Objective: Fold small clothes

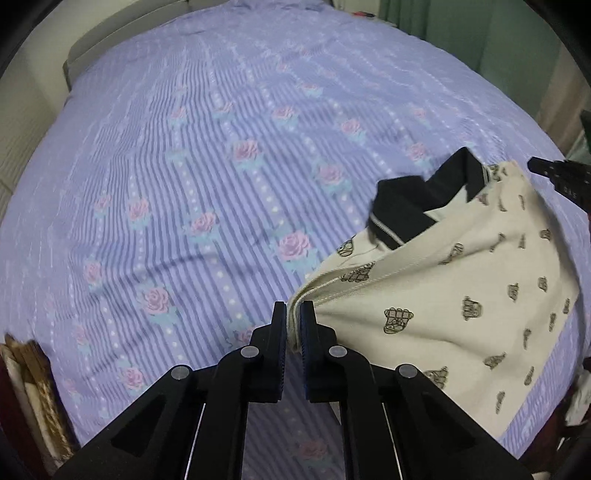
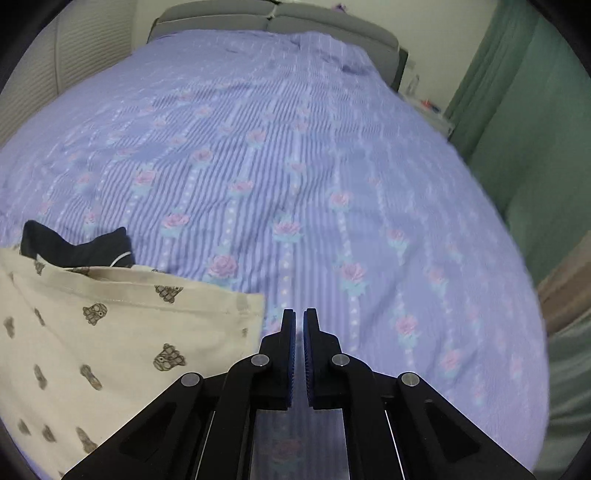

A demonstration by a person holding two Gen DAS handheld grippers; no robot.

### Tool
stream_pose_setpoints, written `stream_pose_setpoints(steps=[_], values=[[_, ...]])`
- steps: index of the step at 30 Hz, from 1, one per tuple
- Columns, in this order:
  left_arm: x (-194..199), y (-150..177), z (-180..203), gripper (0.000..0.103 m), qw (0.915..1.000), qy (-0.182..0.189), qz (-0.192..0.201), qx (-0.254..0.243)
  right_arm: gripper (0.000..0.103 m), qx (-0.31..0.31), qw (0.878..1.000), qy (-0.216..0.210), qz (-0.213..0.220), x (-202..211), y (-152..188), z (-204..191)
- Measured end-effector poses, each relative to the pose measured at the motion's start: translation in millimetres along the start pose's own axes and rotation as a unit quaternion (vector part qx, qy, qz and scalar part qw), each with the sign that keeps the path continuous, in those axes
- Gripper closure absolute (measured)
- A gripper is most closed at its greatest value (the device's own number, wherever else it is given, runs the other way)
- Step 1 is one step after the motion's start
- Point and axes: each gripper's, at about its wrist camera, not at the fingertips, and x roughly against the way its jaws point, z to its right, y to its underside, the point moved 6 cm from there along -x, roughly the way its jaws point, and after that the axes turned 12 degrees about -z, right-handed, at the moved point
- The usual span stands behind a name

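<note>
On the near right part of the bed (image 1: 207,155), a small cream shirt (image 1: 461,280) with dark printed figures lies partly lifted, its black collar (image 1: 410,206) turned toward the far side. Bed cover is lilac, striped, with rows of pink roses. Left claw (image 1: 293,314) is closed on the shirt's stitched hem edge; a fold of cream cloth sits pinched between its two pads, and the fabric fans out to the right from that point. Right claw (image 2: 299,319), in its own view, has jaws drawn together with only a thin slit between the blue pads; no cloth is visible between them, and the shirt's corner (image 2: 255,306) lies just to its left, apart from the fingers. Left view shows the tip of the right claw at the far right edge, beside the shirt's upper edge; contact there cannot be determined. Green curtain (image 2: 517,122) hangs to the right of the bed, grey headboard (image 2: 273,16) at the far end
</note>
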Motion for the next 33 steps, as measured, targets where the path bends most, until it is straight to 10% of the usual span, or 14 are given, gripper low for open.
stream_pose_setpoints(steps=[4,6,15,22,33], values=[[7.2,4.0,0.7,0.065,0.9993,-0.022,0.028,-0.007,0.091,0.000,1.000,-0.026,0.012,-0.9,3.5,-6.5],[16.7,10.6,2.2,0.050,0.9984,-0.025,0.051,-0.006,0.070,0.002,0.999,-0.048,0.022,3.0,5.2,-9.8],[33.7,39.3,-7.8,0.049,0.9929,-0.036,0.110,0.029,0.067,0.010,0.996,-0.056,0.065,-0.1,11.0,-27.4],[33.0,42.3,-18.8,0.050,0.9900,0.023,0.127,0.057,0.067,-0.053,0.995,-0.036,0.075,2.6,11.8,-19.2],[1.5,24.4,-9.9,0.073,0.9930,0.058,0.100,0.024,0.067,-0.077,0.992,-0.057,0.088,7.9,21.0,-16.9]])
